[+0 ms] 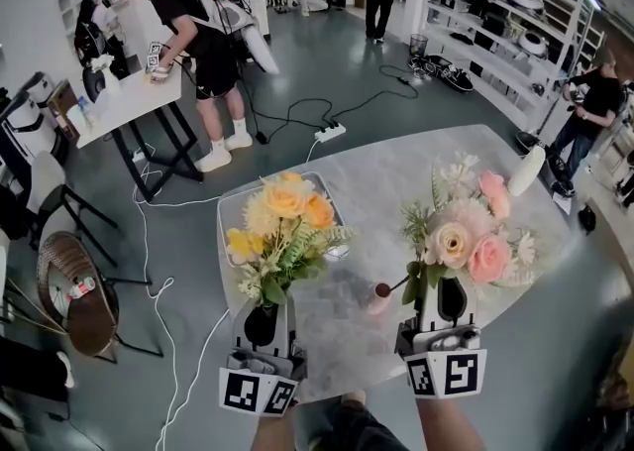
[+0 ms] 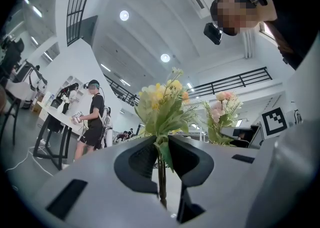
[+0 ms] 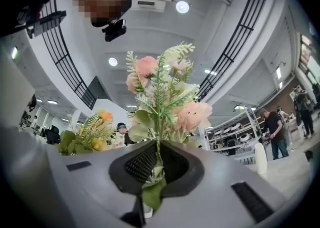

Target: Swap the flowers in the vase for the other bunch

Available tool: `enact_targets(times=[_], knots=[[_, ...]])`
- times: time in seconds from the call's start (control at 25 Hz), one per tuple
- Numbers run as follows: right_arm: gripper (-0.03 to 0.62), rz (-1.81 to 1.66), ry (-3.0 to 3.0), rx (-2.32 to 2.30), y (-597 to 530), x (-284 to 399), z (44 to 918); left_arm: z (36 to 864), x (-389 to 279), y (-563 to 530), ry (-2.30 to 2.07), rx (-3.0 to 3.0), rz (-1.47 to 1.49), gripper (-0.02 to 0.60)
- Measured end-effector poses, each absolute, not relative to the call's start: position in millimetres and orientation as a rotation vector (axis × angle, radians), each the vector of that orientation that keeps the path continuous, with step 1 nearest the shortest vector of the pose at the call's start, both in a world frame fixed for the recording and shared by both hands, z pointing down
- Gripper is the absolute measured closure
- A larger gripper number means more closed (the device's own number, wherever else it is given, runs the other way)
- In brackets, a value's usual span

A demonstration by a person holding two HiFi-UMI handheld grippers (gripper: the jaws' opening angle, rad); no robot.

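My left gripper [image 1: 264,323] is shut on the stems of a yellow and orange bunch [image 1: 282,226], which stands upright over the table's near left. In the left gripper view the jaws pinch the thin stems [image 2: 161,182] below the yellow bunch [image 2: 160,101]. My right gripper [image 1: 442,302] is shut on the stems of a pink bunch [image 1: 466,231]; its own view shows the pink bunch [image 3: 165,91] rising from closed jaws. A small pink vase [image 1: 379,297] with a dark mouth sits between the grippers. A tall white vase [image 1: 525,169] stands at the far right.
A grey tray [image 1: 238,206] lies on the marble table [image 1: 396,167] behind the yellow bunch. Cables and a power strip [image 1: 330,131] lie on the floor beyond. A person bends over a white desk [image 1: 129,102] at the left, by a chair [image 1: 74,290]. Shelving [image 1: 495,33] stands at the right.
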State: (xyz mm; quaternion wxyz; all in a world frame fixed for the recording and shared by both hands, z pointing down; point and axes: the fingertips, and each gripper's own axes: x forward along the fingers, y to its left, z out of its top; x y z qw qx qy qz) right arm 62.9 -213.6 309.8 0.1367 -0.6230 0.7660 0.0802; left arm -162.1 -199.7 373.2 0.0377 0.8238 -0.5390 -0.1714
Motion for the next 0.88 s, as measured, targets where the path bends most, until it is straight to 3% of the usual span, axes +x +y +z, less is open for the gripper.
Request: enact_targets(times=[0.88], knots=[[0.557, 0.125, 2.308, -1.77, -236, 46, 373, 399, -120, -212, -1.693, 2.501, -0.498, 0.514]])
